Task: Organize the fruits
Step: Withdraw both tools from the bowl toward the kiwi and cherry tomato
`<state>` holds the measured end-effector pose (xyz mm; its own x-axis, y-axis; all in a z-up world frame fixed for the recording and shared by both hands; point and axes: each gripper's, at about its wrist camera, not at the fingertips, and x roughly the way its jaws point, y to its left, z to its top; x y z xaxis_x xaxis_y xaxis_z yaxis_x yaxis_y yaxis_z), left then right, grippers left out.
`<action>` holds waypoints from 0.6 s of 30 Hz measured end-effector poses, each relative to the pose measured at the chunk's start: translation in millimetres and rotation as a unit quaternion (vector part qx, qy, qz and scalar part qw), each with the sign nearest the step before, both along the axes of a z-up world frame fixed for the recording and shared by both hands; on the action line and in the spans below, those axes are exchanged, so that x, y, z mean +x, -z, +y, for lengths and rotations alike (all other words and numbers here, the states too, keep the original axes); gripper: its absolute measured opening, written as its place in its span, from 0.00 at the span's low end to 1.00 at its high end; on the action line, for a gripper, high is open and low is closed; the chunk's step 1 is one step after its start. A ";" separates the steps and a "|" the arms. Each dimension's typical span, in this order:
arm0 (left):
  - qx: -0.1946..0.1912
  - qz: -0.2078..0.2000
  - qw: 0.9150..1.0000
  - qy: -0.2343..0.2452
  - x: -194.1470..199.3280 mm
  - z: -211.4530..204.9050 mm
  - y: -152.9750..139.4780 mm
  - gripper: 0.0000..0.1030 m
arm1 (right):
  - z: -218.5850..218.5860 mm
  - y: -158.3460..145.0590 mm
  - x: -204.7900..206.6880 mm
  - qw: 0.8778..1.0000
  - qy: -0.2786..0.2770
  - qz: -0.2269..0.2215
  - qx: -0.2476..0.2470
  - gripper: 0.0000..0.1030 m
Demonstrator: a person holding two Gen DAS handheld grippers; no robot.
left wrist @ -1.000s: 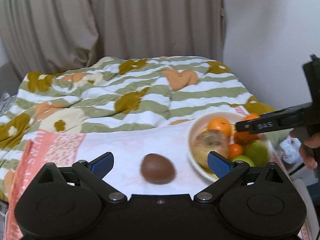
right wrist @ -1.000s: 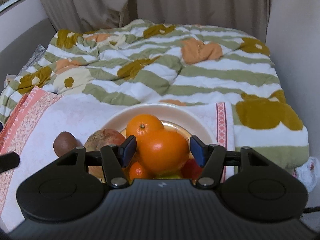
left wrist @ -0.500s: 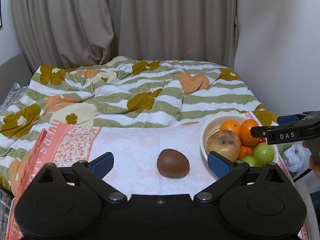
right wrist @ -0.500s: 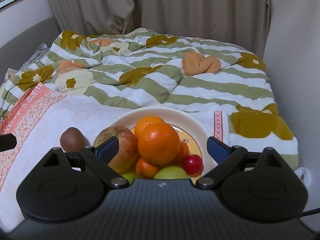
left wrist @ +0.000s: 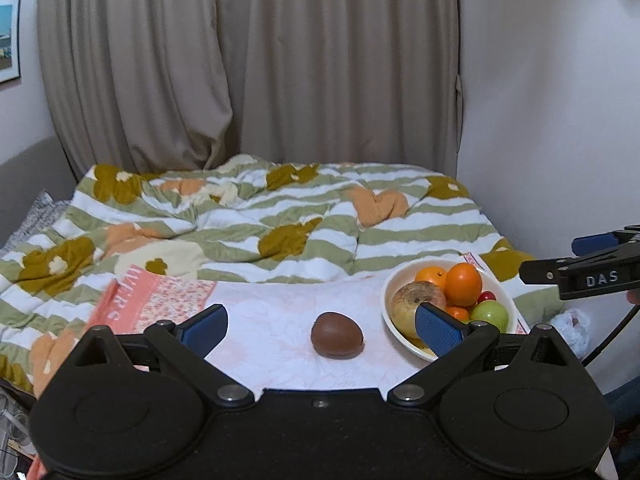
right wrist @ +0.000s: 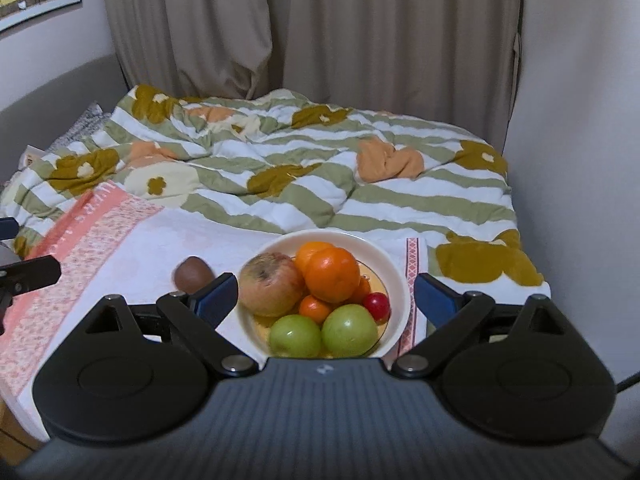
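Both grippers hang spread wide and empty above the towel-covered surface. The left gripper point(left wrist: 320, 326) frames a brown kiwi point(left wrist: 337, 335) lying alone on the white towel point(left wrist: 260, 312). The right gripper point(right wrist: 324, 294) frames the cream bowl point(right wrist: 400, 276), right of the kiwi, holding oranges, green apples and a blotchy apple.

Left gripper point(left wrist: 320, 322): black, two arms with blue pads, spread wide apart, nothing between them, tipped down.
Right gripper point(right wrist: 325, 294): black, blue pads spread wide apart, holding nothing, tipped down.
Sides: the right gripper poked in at the left view's right edge.
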<state>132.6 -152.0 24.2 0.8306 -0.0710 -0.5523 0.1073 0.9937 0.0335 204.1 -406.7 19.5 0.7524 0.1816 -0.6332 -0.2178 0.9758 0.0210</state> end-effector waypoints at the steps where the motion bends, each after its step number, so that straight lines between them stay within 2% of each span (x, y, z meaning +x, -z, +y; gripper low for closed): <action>1: 0.000 -0.005 1.000 -0.002 -5.6 1.8 -3.7 0.99 | 0.8 -4.4 -7.6 1.000 -0.001 -0.002 0.003 1.00; 4: 0.007 -0.018 1.000 -0.006 -21.6 9.1 -14.7 0.99 | 5.4 -14.2 -28.1 1.000 -0.007 -0.008 0.010 1.00; 10: 0.046 -0.019 0.999 0.009 -34.3 30.2 -32.8 1.00 | 17.8 -21.4 -57.2 1.000 -0.012 -0.004 0.021 1.00; 13: 0.068 -0.021 0.997 0.018 -33.2 44.8 -36.0 1.00 | 27.3 -19.1 -66.7 1.000 -0.001 0.004 0.023 1.00; 18: 0.072 -0.008 0.996 0.049 -15.0 69.6 -30.9 1.00 | 47.1 -10.6 -78.9 0.999 0.024 0.014 0.026 1.00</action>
<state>117.6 -82.4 55.1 0.8328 -0.0727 -0.5487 0.2011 0.9634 0.1775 125.1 -359.6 30.1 0.7426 0.1792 -0.6454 -0.1698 0.9824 0.0774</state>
